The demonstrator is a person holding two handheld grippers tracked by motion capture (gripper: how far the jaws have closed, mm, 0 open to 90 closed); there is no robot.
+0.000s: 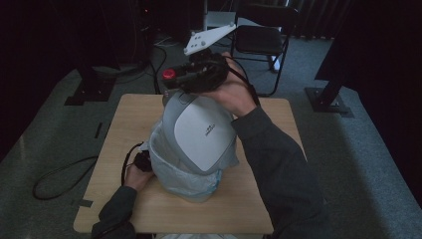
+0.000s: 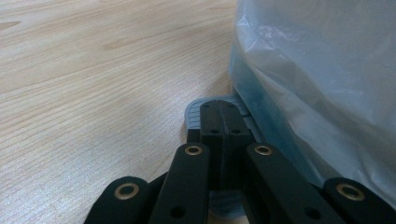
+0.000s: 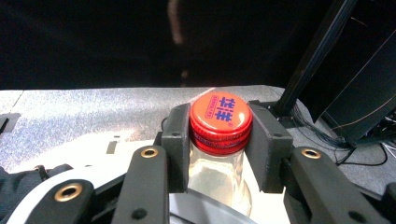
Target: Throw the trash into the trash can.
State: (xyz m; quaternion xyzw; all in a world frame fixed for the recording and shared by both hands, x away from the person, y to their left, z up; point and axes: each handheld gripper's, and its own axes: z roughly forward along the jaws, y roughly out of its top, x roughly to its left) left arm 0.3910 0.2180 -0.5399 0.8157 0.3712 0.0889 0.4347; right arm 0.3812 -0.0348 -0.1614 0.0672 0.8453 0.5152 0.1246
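A light wooden desk (image 1: 268,199) is occupied by a grey-and-white lidded bin lined with a pale blue plastic bag (image 1: 199,144). Above its lid, a clear bottle with a red cap (image 3: 219,135) is pinched by the right tool (image 3: 220,140). The left tool (image 2: 219,123), pressed together, is seen on the bin's grey pedal (image 2: 194,112).

High view: fixed above person's side, looks forward and down on wooden table (image 1: 259,199), dark room and chair (image 1: 261,35) beyond.

Left gripper view: rides low at tabletop, very near, looks along closed black jaws past grey pedal (image 2: 196,109) to plastic-lined bin (image 2: 317,84); shares table and bin (image 1: 194,134) with high view.

Right gripper view: raised above bin lid, faces out level toward dark room; close on red bottle cap (image 3: 220,116) between jaws, same cap (image 1: 168,74) in high view.
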